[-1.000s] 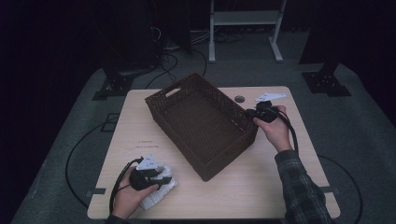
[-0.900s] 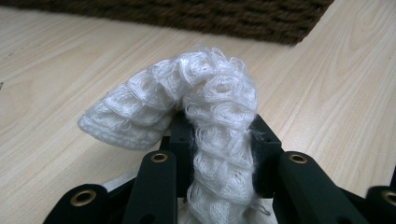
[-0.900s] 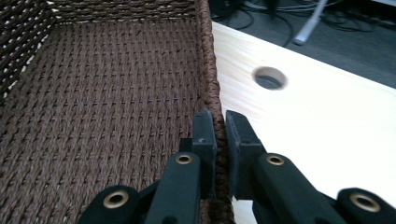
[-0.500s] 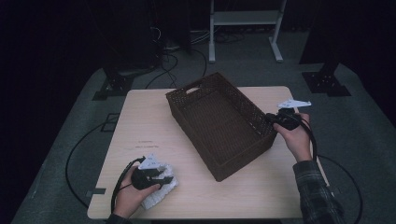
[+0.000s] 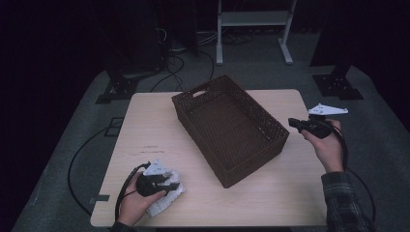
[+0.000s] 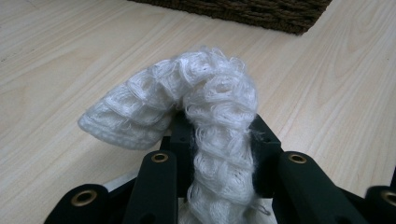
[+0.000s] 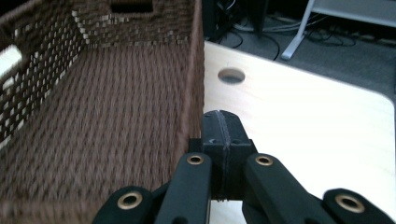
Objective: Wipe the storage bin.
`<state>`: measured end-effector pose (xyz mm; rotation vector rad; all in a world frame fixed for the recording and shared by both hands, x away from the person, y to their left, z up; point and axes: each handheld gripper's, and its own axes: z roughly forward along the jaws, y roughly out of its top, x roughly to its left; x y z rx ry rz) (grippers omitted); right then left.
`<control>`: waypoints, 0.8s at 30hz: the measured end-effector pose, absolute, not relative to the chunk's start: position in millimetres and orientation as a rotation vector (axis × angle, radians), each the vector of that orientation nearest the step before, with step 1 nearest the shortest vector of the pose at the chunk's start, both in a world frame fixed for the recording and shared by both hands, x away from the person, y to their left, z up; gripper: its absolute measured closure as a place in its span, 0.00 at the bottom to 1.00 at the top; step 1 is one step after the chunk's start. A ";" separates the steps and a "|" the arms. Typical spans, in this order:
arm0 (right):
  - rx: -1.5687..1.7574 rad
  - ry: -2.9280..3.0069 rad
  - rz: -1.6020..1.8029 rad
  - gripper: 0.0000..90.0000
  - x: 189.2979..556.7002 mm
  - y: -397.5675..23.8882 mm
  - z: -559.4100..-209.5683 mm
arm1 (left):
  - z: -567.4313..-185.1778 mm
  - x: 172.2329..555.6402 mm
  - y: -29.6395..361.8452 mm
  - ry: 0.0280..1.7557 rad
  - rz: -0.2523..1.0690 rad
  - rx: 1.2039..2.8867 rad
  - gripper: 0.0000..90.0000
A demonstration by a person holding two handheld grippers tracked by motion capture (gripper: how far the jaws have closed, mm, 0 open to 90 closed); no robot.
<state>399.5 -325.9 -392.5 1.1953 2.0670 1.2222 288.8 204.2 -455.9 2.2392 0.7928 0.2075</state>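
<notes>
A dark brown wicker basket (image 5: pixel 251 159) stands slantwise on the middle of the wooden table (image 5: pixel 145 125), with nothing in it. My left gripper (image 5: pixel 169 185) rests at the near left corner, shut on a white knitted cloth (image 5: pixel 167 200). In the left gripper view the cloth (image 6: pixel 187 93) bulges up and curls left from between the jaws of the left gripper (image 6: pixel 219 140). My right gripper (image 5: pixel 293 122) hovers just right of the basket's right corner, apart from it. Its jaws have just been closing. In the right gripper view the right gripper (image 7: pixel 222 128) is shut on nothing, beside the basket's rim (image 7: pixel 195 70).
A round cable hole (image 7: pixel 231 75) lies in the table beyond the right gripper. The table's right edge is close under the right hand (image 5: pixel 329 147). Behind the table stand a white metal frame (image 5: pixel 254 19), black stand bases (image 5: pixel 336 84) and floor cables (image 5: pixel 82 159).
The basket slid right with the right gripper, then stopped. The right hand kept moving right and is now off the basket. The left gripper and cloth stayed put.
</notes>
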 end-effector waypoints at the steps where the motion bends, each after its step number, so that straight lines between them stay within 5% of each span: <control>1: 1.193 2.076 1.224 1.00 398.4 -327.4 -394.6 | -455.8 288.8 204.6 0.801 0.208 2.233 0.76; 24: 1.057 2.223 1.287 1.00 361.7 -308.9 -407.7 | -454.6 281.5 217.8 0.854 0.237 2.209 0.76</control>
